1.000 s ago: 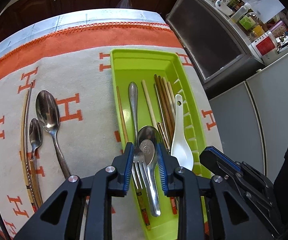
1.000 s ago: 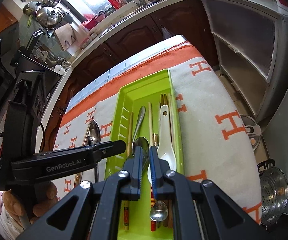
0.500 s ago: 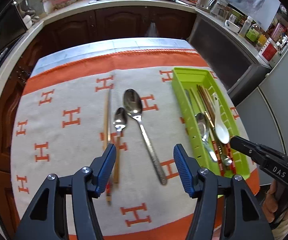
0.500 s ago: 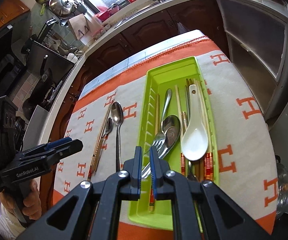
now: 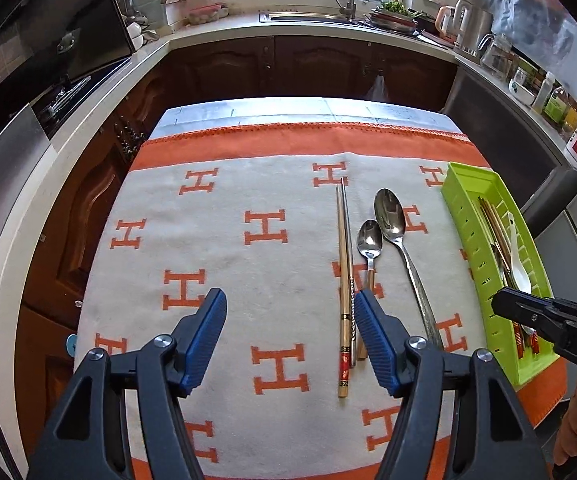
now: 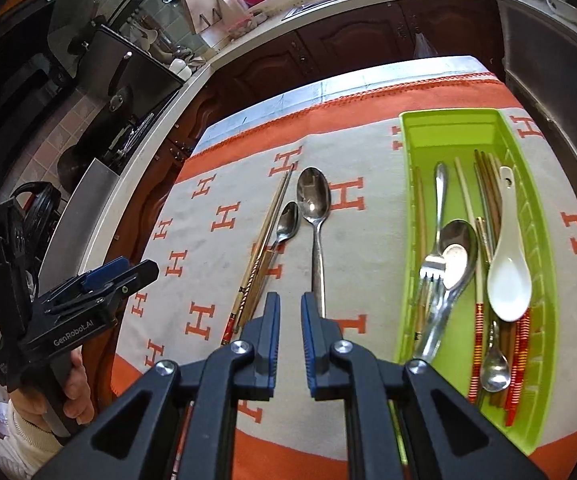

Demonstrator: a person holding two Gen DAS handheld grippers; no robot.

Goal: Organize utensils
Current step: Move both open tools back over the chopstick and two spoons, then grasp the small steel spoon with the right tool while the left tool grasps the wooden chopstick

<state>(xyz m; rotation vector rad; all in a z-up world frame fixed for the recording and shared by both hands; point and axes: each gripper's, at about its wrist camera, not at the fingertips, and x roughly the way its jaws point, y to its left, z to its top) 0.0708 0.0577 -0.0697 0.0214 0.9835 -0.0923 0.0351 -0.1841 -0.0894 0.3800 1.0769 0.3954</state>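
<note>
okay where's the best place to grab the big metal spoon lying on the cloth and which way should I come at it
Probably grip the large spoon across its thin handle, about midway, coming straight down from above with a finger on either side. It lies flat on the cloth, bowl at the far end; the small spoon sits close alongside, so stay nearer the handle's open side.

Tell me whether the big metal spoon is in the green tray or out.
Out. The large steel spoon lies on the orange-patterned cloth, left of the lime-green plastic tray.

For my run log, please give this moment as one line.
left tongs open, just widened, empty | right tongs shut, empty | chopsticks, two spoons on cloth | tray part filled
</note>
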